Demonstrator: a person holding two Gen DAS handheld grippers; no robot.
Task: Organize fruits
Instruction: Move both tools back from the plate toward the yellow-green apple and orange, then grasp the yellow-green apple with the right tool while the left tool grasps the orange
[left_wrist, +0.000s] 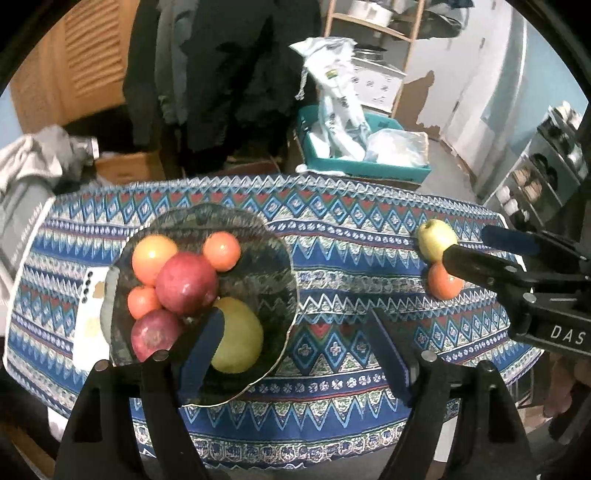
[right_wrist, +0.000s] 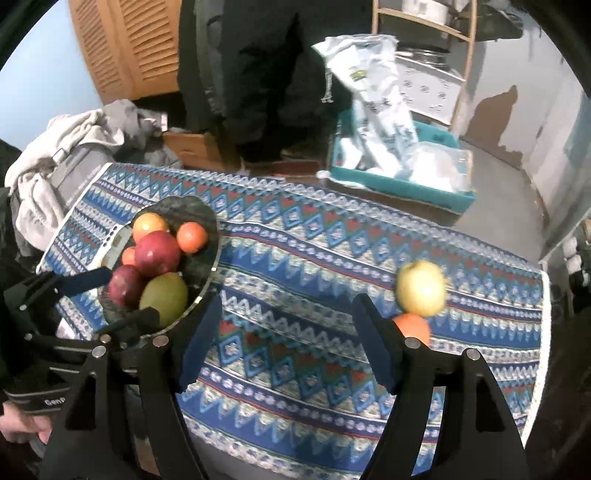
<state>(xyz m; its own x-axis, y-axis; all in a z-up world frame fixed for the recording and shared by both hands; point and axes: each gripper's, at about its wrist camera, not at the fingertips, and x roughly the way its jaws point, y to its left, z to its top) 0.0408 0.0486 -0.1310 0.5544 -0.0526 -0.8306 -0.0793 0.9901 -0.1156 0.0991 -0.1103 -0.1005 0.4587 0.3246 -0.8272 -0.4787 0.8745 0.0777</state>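
A glass bowl (left_wrist: 258, 280) (right_wrist: 199, 214) on the patterned blue tablecloth (left_wrist: 351, 240) (right_wrist: 314, 258) holds several fruits: oranges (left_wrist: 221, 251), red apples (left_wrist: 186, 284) (right_wrist: 157, 253) and a yellow-green mango (left_wrist: 240, 339) (right_wrist: 164, 295). A yellow-green apple (left_wrist: 436, 238) (right_wrist: 421, 291) and an orange (left_wrist: 443, 282) (right_wrist: 413, 328) lie together on the cloth at the right. My left gripper (left_wrist: 297, 314) (right_wrist: 133, 293) hovers open over the bowl's near side, with nothing in it. My right gripper (right_wrist: 288, 301) (left_wrist: 467, 242) is open and empty, just left of the loose apple and orange.
A white phone-like slab (left_wrist: 88, 314) lies left of the bowl. Beyond the table stand a teal crate (left_wrist: 369, 166) (right_wrist: 399, 184) with white bags, cardboard boxes, dark hanging clothes (left_wrist: 221, 74) and a grey pile (left_wrist: 33, 166). Metal shelves (left_wrist: 546, 166) stand at the right.
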